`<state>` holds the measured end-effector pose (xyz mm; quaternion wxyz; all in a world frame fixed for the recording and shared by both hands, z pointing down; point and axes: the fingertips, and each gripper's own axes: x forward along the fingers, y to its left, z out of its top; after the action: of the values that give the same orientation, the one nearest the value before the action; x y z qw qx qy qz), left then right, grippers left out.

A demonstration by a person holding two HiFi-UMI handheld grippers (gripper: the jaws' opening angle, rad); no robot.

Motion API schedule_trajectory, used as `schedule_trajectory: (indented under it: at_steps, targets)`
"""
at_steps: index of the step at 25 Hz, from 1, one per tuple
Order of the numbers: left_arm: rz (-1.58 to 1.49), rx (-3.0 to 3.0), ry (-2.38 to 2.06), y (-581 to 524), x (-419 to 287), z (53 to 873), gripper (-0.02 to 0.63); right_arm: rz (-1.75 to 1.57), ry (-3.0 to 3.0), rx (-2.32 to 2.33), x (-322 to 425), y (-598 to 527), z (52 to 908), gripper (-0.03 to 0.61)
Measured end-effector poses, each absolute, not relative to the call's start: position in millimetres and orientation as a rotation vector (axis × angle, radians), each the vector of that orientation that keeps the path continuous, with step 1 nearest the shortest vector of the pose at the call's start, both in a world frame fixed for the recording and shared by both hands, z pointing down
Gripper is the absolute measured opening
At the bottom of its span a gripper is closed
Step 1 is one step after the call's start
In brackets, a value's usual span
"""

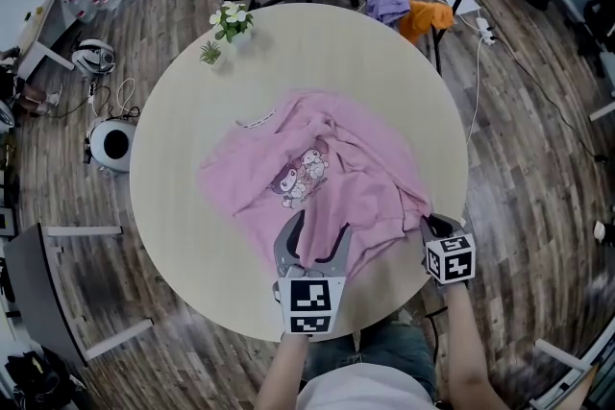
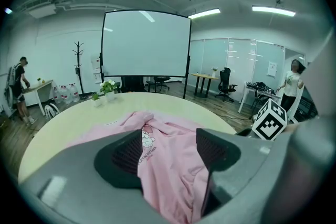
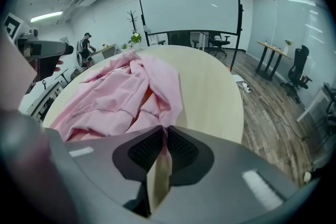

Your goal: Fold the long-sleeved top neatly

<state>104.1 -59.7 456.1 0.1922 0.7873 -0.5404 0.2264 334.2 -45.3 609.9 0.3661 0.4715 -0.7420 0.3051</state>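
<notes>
One pink long-sleeved cotton top [image 1: 317, 178] with a cartoon picture on it lies crumpled on the round pale table [image 1: 173, 206], from the middle down toward the person. The right gripper [image 1: 434, 226] has its jaws pressed together on a thin bit of the top's edge, at the near right corner of the cloth. I think it pinches there so that corner can be pulled out flat. The left gripper [image 1: 319, 230] has its jaws spread wide, and the bottom of the top lies between them (it is not biting the cloth yet). It looks ready to grab the hem, so both sides can be tugged straight together.

The top is bunched up and not folded at all, so the job looks barely started. Lots of bare table shows on the left and at the far side, good room for spreading the sleeves. The pinched corner sits close to the table's rim, so cloth could slip over there. A small potted plant with white flowers [image 1: 231, 19] stands well away, near the far edge.
</notes>
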Motion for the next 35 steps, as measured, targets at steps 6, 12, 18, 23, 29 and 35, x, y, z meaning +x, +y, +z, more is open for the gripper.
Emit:
schedule_trajectory:
  at_steps: [6,12,18,23,29,35]
  targets:
    - [0.623,2.209,-1.534,-64.8,104.8,449.5,0.314,0.499,-1.822,1.232,370.5,-75.9,579.0,0.055]
    - [0.618,2.221,-1.532,-67.3,111.5,446.7,0.314,0.018,-1.678,1.238,395.8,-114.0,534.8,0.057]
    - [0.636,2.224,-1.504,-65.0,120.3,452.1,0.314,-0.141,-1.619,1.089,378.7,-92.9,571.8,0.06]
    - [0.648,2.225,-1.5,-65.1,123.3,453.5,0.314,0.016,-1.748,1.078,347.1,-63.5,589.0,0.13]
    - [0.656,2.239,-1.482,-65.2,129.8,454.4,0.314,0.271,-1.922,1.169,326.6,-50.5,582.6,0.215]
    - [0.654,2.239,-1.475,-64.0,132.4,454.8,0.314,0.383,-1.983,1.413,358.5,-68.4,554.3,0.209]
